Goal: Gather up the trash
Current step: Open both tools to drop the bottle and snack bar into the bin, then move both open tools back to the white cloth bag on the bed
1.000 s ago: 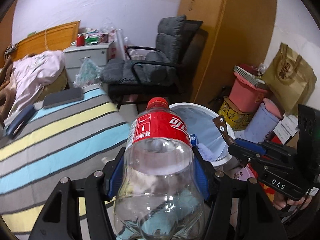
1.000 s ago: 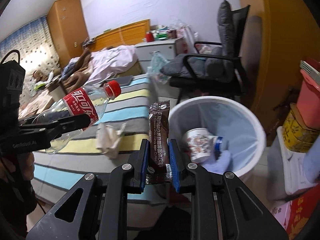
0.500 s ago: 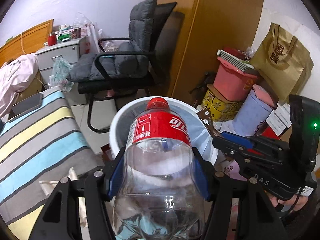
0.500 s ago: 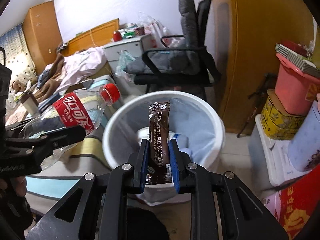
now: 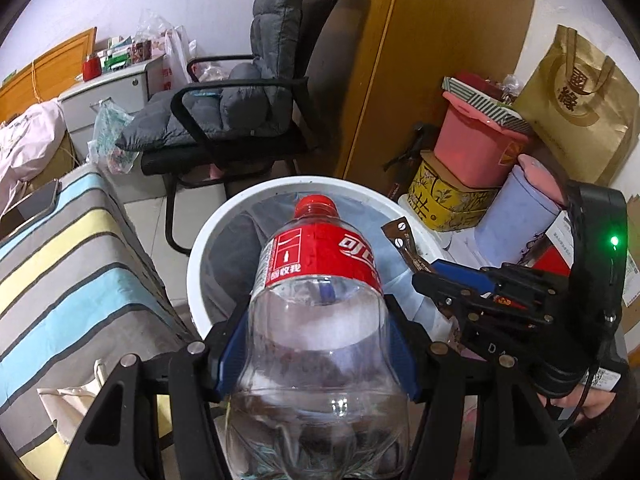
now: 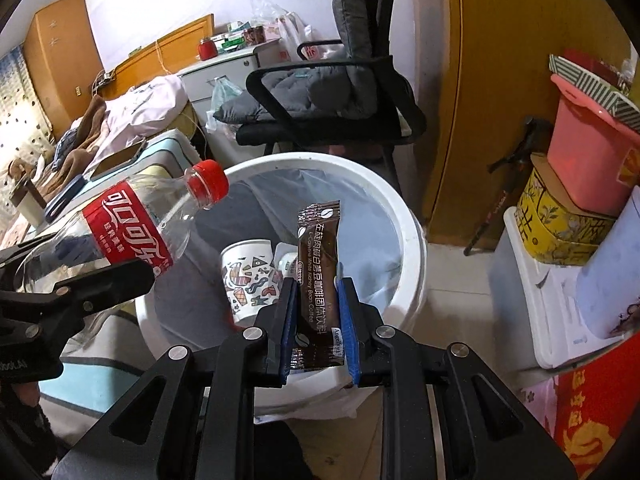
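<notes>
Right wrist view: at left, my left gripper (image 6: 76,280) clamps the clear empty plastic bottle with a red cap and red label (image 6: 120,236) around its belly, neck tipped out over the round white plastic bin with a pale liner (image 6: 412,240), so I judge it can drop straight in. White Chinese characters run along the bottle's label, with smaller print I cannot make out. Inside the bin lies a white paper cup with a coloured pattern (image 6: 248,280). At centre, my right gripper (image 6: 318,320) pinches the dark brown foil coffee sachet (image 6: 319,272) by its lower half, upright above the bin. Its print reads "L-Canntna White Kidney Bean Coffee" beside Chinese lettering. At right, a pink plastic tub (image 6: 588,160) tops a yellow floral box (image 6: 560,224).
</notes>
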Demonstrator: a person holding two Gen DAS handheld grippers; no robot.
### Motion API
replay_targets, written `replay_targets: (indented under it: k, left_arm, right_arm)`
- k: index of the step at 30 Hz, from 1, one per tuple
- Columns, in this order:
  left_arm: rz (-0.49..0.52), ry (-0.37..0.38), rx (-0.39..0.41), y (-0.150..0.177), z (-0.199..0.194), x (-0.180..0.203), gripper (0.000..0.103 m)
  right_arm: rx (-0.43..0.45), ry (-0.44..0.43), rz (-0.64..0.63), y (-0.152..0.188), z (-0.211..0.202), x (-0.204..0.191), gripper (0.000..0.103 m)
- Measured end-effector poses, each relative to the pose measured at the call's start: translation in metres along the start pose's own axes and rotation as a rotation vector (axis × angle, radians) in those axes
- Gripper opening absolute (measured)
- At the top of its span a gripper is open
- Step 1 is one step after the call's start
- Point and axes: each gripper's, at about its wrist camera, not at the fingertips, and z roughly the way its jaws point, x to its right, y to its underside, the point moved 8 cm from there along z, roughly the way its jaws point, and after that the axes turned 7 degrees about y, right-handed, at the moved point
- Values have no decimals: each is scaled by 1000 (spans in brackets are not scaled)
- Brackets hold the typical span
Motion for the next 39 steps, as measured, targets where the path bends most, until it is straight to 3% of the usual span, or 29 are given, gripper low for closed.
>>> replay_targets:
  k: [5, 7, 8, 17, 26, 39]
  left_arm:
    - [-15, 2, 7, 0, 1, -3, 66]
    - [-17, 7, 10, 0, -1, -3, 69]
    - [-18, 6, 11, 0, -1, -4, 69]
    - [-30, 2, 50, 0, -20, -10, 69]
    - [-33, -89, 124, 7, -64, -28, 71]
    - [-167, -190, 189, 52, -118, -84, 76]
  right_arm:
    - [-16, 12, -26, 2, 6, 1, 27]
    - [-16, 21, -26, 3, 7, 2, 42]
    - [-18, 20, -24, 3, 7, 3, 44]
    - [-3, 19, -11, 2, -1, 1, 44]
    - [35, -3, -20, 3, -17, -19, 44]
    - [99, -66, -52, 8, -38, -70, 50]
